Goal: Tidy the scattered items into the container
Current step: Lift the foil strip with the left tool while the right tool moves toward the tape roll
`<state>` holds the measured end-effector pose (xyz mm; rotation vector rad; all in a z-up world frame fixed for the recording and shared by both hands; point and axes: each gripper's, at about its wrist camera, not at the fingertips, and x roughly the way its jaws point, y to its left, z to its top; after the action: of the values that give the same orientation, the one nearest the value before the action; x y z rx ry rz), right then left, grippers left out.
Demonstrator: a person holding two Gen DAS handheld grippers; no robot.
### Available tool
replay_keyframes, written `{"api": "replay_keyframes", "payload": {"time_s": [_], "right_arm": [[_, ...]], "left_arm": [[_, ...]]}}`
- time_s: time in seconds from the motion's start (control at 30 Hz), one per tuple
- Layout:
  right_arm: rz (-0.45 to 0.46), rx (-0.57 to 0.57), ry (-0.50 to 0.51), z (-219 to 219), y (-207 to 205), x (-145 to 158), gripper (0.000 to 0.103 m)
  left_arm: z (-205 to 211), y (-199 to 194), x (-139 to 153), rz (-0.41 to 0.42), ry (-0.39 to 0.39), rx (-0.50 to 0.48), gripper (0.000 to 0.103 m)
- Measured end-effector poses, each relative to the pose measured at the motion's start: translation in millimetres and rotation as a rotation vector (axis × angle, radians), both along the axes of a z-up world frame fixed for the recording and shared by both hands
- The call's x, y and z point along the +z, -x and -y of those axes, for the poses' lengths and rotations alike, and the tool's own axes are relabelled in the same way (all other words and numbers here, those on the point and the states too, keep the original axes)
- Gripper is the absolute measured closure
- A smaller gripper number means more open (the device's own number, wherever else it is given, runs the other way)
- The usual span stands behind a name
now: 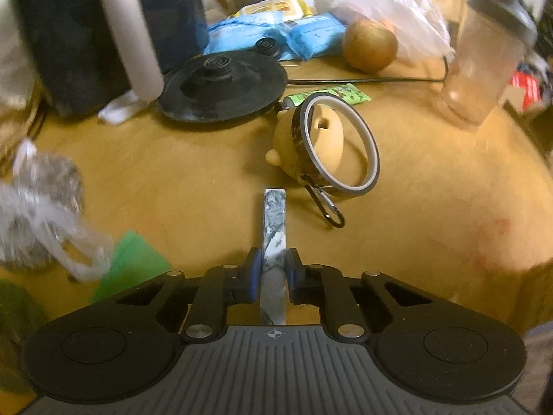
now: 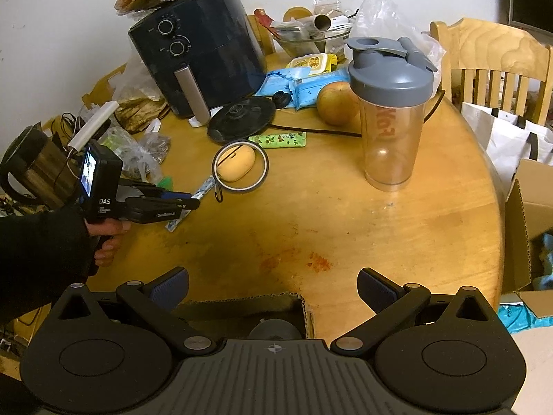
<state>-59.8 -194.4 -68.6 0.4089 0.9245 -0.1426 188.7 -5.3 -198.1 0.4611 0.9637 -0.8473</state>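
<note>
The left gripper [image 1: 273, 271] has its fingers clenched on a thin marbled sachet [image 1: 274, 228] lying flat on the desk [image 1: 432, 190], near a tape ring [image 1: 337, 145] around a yellow case [image 1: 321, 138]. The right gripper [image 2: 273, 288] has its fingers spread, empty, above a cardboard box [image 2: 249, 306].

White letters "DAS" stand on the black camera body [image 2: 100, 186] fixed to the left tongs [image 2: 186, 204] — smaller print beneath is too small to read. Red lettering on the clear shaker bottle [image 2: 392, 128] shows mirrored and cannot be made out.
</note>
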Motion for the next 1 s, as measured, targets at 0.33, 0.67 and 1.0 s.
{"api": "replay_keyframes", "payload": {"time_s": [0.33,0.67,1.0], "right_arm": [[0.011,0.045,-0.007,-6,1,2,0.0],[0.023,0.098,0.021,-12,-7,6,0.0],[0.045,0.161,0.054,-28,-22,7,0.0]], "left_arm": [[-21,19,27,-0.04,0.094,0.17,0.088],[-41,51,62,-0.001,0.034,0.307,0.088],[-69,75,96,-0.028,0.071,0.411,0.087]]}}
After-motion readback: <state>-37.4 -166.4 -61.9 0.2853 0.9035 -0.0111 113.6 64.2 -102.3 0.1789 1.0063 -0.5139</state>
